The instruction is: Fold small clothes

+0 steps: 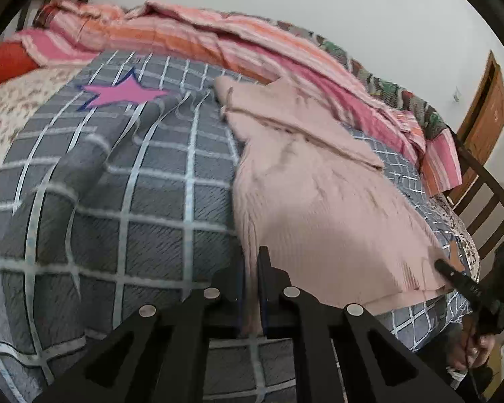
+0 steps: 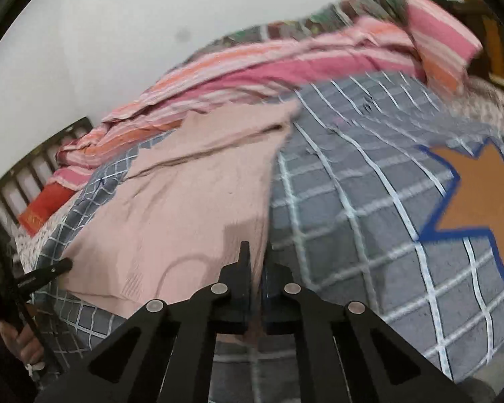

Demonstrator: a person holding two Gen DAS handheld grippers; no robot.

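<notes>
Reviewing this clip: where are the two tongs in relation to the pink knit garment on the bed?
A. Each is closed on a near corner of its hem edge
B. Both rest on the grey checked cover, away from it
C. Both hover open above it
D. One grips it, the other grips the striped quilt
A: the left tongs and right tongs each pinch the pink knit garment at opposite near corners, fabric showing between the closed fingers.

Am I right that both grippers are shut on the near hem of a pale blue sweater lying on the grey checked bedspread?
Not quite: the sweater is pale pink, not blue, as the left wrist view shows. The left gripper and right gripper are indeed shut on its near hem, on the grey checked bedspread.
</notes>
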